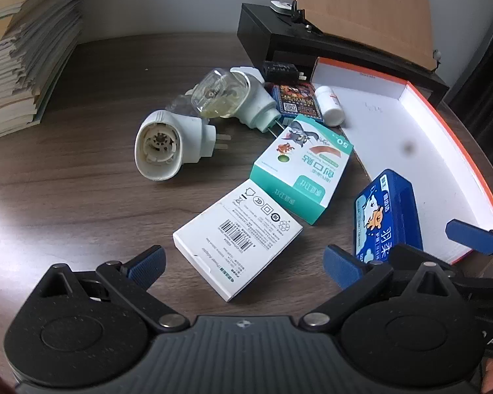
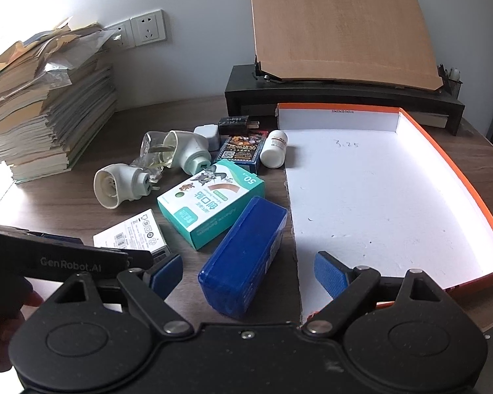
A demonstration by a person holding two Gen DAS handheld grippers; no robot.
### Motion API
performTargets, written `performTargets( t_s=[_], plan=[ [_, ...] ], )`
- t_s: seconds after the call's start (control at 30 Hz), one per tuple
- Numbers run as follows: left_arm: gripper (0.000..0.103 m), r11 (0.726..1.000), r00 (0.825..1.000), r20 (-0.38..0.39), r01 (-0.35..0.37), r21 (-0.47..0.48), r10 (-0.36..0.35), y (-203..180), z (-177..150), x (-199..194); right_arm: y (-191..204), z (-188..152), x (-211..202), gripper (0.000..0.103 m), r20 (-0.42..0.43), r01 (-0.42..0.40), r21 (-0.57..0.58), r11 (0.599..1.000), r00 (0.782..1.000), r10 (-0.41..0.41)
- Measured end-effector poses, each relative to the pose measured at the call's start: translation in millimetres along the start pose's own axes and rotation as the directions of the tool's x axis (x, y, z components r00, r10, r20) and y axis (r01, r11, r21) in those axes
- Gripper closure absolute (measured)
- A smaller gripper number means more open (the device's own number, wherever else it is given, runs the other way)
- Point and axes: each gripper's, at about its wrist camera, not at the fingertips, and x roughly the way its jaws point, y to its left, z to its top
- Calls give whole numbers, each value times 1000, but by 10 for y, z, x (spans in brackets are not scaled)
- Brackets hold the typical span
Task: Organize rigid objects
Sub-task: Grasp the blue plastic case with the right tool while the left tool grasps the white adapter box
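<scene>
Both tools hang spread wide over the wooden desk (image 2: 194, 111), gripping nothing: the left tool (image 1: 243, 264) has its fingers either side of the white adapter box (image 1: 236, 243), and the right tool (image 2: 248, 271) straddles the near end of the blue case (image 2: 243, 256) without touching it. Taking the orange-rimmed tray (image 2: 378, 197) as the marker, that blue case lies just beside its left edge, on the desk and not in the tray. Left of the case sits the teal bandage box (image 2: 210, 203), with the adapter box beyond it. Further back along the same tray edge are a small white bottle (image 2: 274, 152) on its side, touching the tray's corner, a dark printed card box (image 2: 241, 151), a black charger (image 2: 235, 123), and two white plug-in vaporizers (image 2: 121, 184). Behind the tray stands a black stand (image 2: 312, 95) with a wooden board; well to its left rises a stack of books (image 2: 49, 115).
</scene>
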Motion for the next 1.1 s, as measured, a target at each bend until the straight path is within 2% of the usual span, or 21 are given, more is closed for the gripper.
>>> performTargets(
  t_s=[1.1],
  plan=[
    [0,999,999,-31,11,43,-9,85,-1,157,60,28,125,1,-25,20,24,1000,999,-19]
  ],
)
